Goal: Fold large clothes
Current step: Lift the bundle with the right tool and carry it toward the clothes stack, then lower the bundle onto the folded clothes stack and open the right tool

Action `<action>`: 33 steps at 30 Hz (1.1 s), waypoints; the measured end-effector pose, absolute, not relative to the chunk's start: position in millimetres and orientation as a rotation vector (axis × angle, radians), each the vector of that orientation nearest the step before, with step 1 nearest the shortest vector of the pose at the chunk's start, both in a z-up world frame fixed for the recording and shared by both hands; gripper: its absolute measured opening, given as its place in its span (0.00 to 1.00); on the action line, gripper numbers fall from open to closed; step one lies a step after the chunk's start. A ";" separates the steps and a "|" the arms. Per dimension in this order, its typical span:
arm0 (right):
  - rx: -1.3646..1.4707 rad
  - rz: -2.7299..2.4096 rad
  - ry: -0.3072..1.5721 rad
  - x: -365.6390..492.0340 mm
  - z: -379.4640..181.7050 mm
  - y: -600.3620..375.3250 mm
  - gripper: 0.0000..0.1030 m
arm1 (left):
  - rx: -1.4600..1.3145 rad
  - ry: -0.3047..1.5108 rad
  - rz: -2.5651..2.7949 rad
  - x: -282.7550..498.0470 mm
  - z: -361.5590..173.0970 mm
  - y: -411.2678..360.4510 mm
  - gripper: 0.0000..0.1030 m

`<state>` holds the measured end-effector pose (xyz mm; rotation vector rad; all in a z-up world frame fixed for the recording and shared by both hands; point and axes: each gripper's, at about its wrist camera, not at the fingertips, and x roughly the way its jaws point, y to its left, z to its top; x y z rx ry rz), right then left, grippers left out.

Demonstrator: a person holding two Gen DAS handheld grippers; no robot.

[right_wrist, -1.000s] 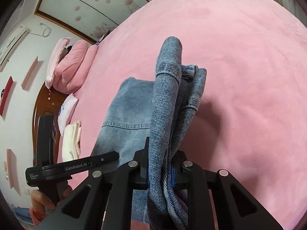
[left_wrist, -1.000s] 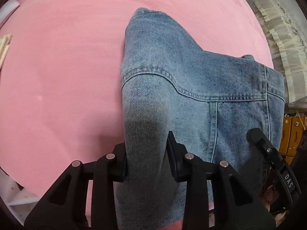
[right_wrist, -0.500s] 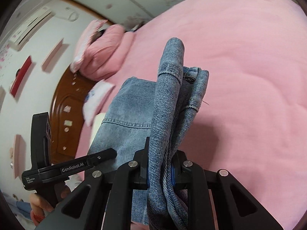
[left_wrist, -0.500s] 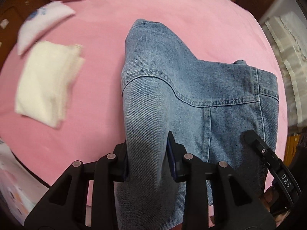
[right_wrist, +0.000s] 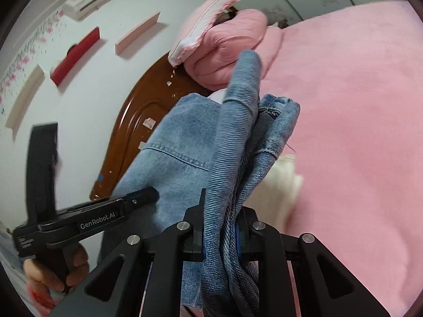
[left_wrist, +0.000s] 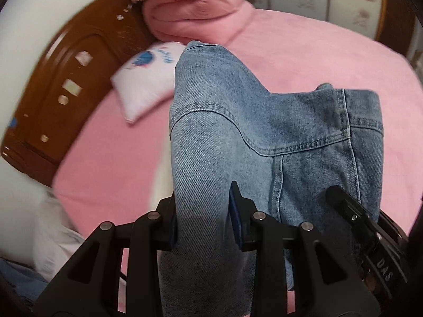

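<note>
A folded blue denim garment [left_wrist: 264, 137] hangs between both grippers, lifted above the pink bed [left_wrist: 304, 47]. My left gripper [left_wrist: 202, 211] is shut on one folded edge of the denim. My right gripper [right_wrist: 220, 227] is shut on a thick bunch of several denim layers [right_wrist: 238, 137] that stand up between its fingers. The left gripper also shows in the right wrist view [right_wrist: 87, 219], held by a hand at the lower left. The right gripper's body shows at the lower right of the left wrist view [left_wrist: 370, 237].
A brown wooden headboard [left_wrist: 66, 79] stands at the left. A stack of pink pillows and quilt [left_wrist: 195, 5] lies by it, with a white printed pillow [left_wrist: 148, 79] below. A folded cream cloth [right_wrist: 275, 185] lies on the bed under the denim. Wall shelves [right_wrist: 76, 55] hang behind.
Both grippers have swung toward the head of the bed with the denim still held. The headboard and pillows have come into view. The cream cloth now lies under the denim.
</note>
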<state>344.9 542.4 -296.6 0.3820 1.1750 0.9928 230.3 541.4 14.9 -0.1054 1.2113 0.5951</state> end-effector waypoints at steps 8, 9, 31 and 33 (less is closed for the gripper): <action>0.346 0.915 1.299 302.1 -421.3 688.8 0.13 | -0.082 1.288 0.468 226.8 -161.1 668.6 0.28; 0.296 0.879 1.355 296.6 -456.2 697.9 0.13 | -0.070 1.307 0.442 217.0 -182.7 657.7 0.33; 0.300 0.842 1.377 310.0 -522.1 612.1 0.84 | -0.148 0.884 1.058 118.1 -220.6 591.3 0.93; 0.357 0.839 1.390 306.3 -525.7 572.9 0.84 | 0.031 0.870 1.209 118.6 -217.5 542.6 0.93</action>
